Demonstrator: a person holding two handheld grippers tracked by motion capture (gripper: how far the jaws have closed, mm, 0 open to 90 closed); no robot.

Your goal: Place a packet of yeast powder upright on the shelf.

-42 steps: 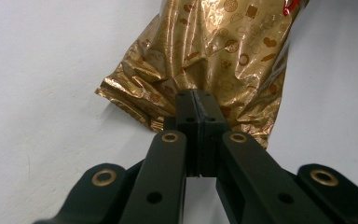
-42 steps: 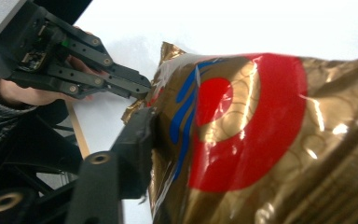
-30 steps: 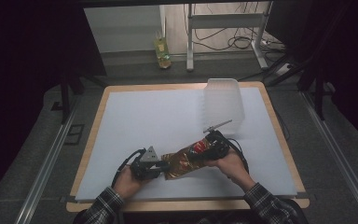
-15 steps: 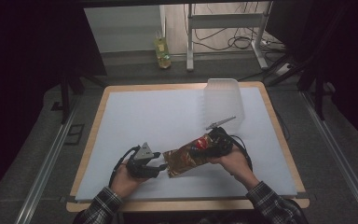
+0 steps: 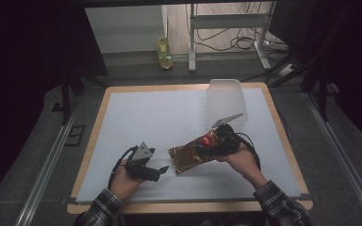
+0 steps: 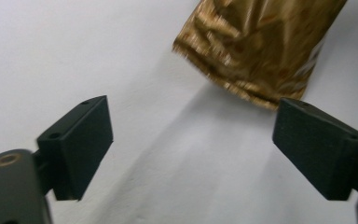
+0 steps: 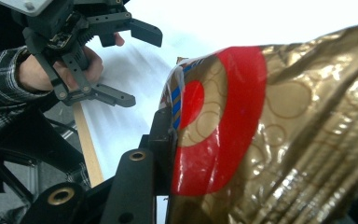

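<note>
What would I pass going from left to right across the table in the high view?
Left gripper, fingers open with nothing between them → gold snack bag → right gripper, fingers shut on the bag's far end → clear plastic tub farther back on the white table.

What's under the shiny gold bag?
Under the gold foil bag lies the white table sheet, with the bag's shadow on it. The right tool pinches the bag's far end, covering that part. What's inside the bag cannot be seen.
</note>
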